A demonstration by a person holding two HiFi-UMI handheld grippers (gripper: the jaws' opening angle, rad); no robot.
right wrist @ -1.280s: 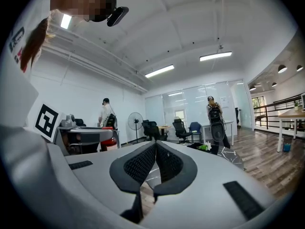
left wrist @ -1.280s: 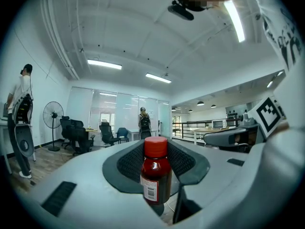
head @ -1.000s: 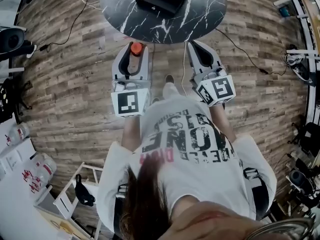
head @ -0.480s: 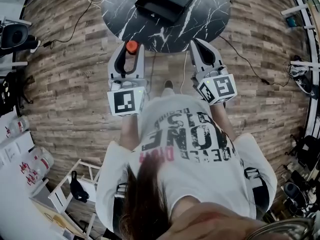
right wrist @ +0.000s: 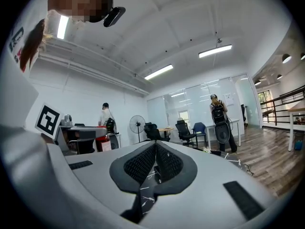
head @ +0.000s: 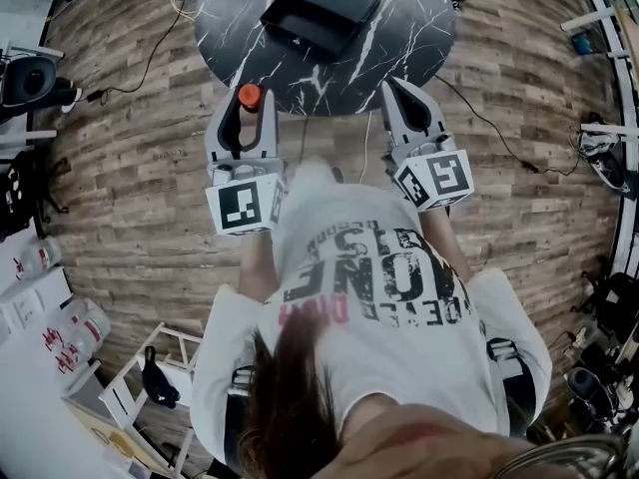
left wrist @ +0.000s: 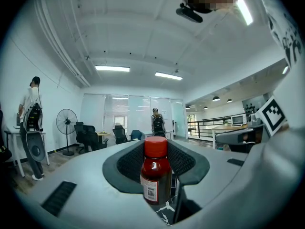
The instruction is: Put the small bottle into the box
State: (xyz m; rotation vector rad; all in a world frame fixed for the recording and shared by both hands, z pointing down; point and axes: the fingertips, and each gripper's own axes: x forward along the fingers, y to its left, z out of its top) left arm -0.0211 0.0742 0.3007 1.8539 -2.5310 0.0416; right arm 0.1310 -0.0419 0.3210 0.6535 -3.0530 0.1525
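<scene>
A small dark red bottle [left wrist: 155, 175] with an orange-red cap [head: 249, 95] stands upright between the pads of my left gripper [head: 248, 108], which is shut on it. That gripper hovers just at the near left edge of the round black marble table [head: 399, 38]. A black open box [head: 319, 8] sits on the table, farther back. My right gripper [head: 394, 96] is at the table's near right edge; in the right gripper view its pads [right wrist: 155, 162] meet with nothing between them.
The floor is wood planks with cables [head: 150, 28] running to a power strip at the back left. White shelving and bottles [head: 50, 307] stand at the left, equipment racks [head: 609, 148] at the right. People and office chairs appear in both gripper views.
My left gripper has carried the bottle up and forward, from over the floor to the table's near edge. The right gripper has barely moved.
</scene>
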